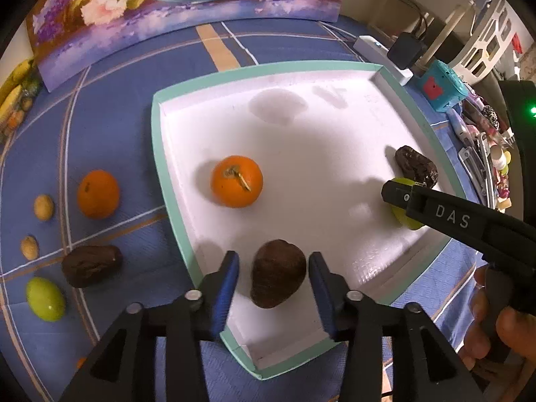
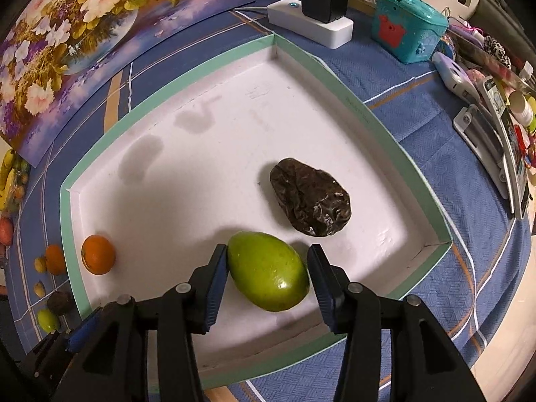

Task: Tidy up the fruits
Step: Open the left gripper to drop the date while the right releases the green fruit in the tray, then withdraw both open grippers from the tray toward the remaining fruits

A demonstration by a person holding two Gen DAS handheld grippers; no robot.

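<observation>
Left gripper (image 1: 274, 281) spread wide, straddling matte brown fruit (image 1: 277, 273), blue pads clear of it. Right gripper (image 2: 267, 268) wide around glossy green mango (image 2: 268, 270); left pad seems touching, right pad apart. Shallow white tray (image 1: 157, 127), mint rim. Wrinkled dark fruit (image 2: 311, 197), smooth orange (image 1: 236, 181) inside. Tablecloth fruits (image 1: 97, 194) small, blurred.

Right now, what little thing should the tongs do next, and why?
Probably lift both tongs away. The left tongs stand open around the brown fruit, and the right tongs around the green fruit; both seem to rest in the white tray.
</observation>
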